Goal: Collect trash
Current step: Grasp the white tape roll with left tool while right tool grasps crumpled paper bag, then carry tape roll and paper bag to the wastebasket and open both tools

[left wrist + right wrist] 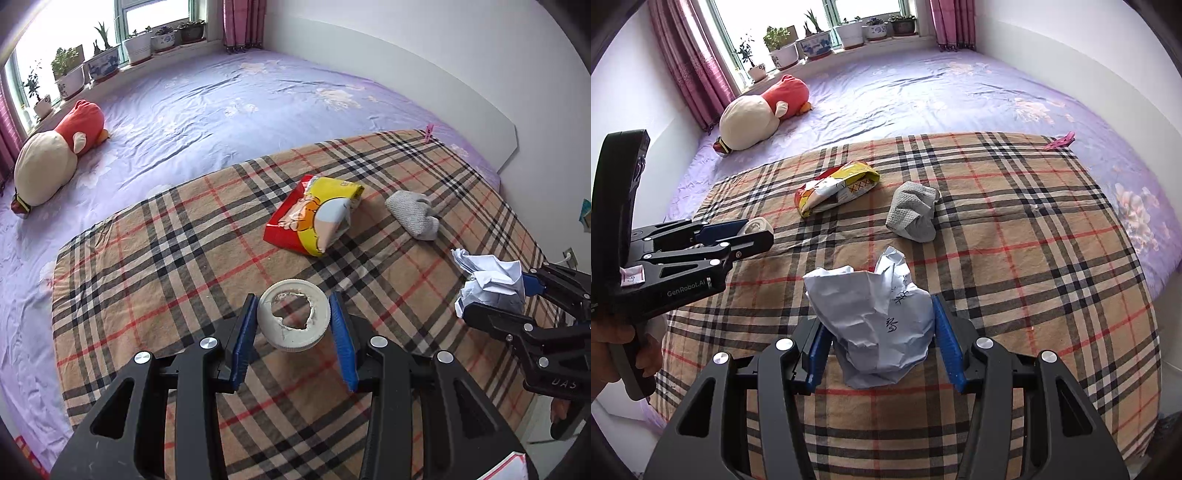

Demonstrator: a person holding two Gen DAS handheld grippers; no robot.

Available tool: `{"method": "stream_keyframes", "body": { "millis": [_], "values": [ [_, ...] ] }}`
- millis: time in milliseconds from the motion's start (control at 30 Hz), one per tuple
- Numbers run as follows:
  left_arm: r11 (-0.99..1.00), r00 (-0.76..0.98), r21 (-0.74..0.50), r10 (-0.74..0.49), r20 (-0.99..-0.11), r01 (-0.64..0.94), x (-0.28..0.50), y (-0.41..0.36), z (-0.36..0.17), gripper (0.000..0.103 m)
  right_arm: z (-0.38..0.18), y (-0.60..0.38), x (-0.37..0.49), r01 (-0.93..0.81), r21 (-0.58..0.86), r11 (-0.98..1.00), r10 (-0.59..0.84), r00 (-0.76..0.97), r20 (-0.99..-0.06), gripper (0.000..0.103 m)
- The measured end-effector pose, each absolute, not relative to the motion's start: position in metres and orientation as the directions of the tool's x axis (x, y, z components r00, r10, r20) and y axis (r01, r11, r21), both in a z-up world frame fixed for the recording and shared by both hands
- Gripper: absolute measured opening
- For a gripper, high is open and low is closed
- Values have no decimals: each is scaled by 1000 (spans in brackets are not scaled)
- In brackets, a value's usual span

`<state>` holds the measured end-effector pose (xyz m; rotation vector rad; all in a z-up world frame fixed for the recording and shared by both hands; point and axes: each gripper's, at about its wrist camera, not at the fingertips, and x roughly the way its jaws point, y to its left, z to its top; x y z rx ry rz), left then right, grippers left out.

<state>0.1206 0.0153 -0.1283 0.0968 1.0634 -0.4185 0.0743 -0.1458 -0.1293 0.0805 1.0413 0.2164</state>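
Note:
My left gripper (pixel 293 317) is shut on a white round lid with a torn foil seal (pixel 293 320), held above the plaid blanket (pixel 166 280). It shows from the side in the right wrist view (pixel 753 230). My right gripper (pixel 877 332) is shut on a crumpled white paper ball (pixel 875 321), which also shows in the left wrist view (pixel 491 282). A red and yellow snack bag (pixel 316 216) (pixel 836 186) and a grey sock (pixel 413 214) (pixel 914 212) lie on the blanket beyond both grippers.
The plaid blanket covers the near part of a bed with a purple sheet (pixel 221 103). A plush toy (pixel 55 155) lies far left. A pink clothes peg (pixel 1060 142) sits at the blanket's far corner. Potted plants (pixel 812 40) line the windowsill. A white wall is on the right.

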Motion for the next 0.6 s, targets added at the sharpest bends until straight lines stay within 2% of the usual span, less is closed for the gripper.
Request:
{"method": "stream_keyframes", "body": {
  "millis": [367,600],
  "values": [
    [838,371,-135,-371,-851,528,62,-31,-104,39,-96,-185,7,-104,221,970,241,537,-809,53],
    [749,320,-133,-428,-845,649,30,-76,-89,39,-88,-226,-48,7,244,970,196,576,-794,53]
  ]
}}
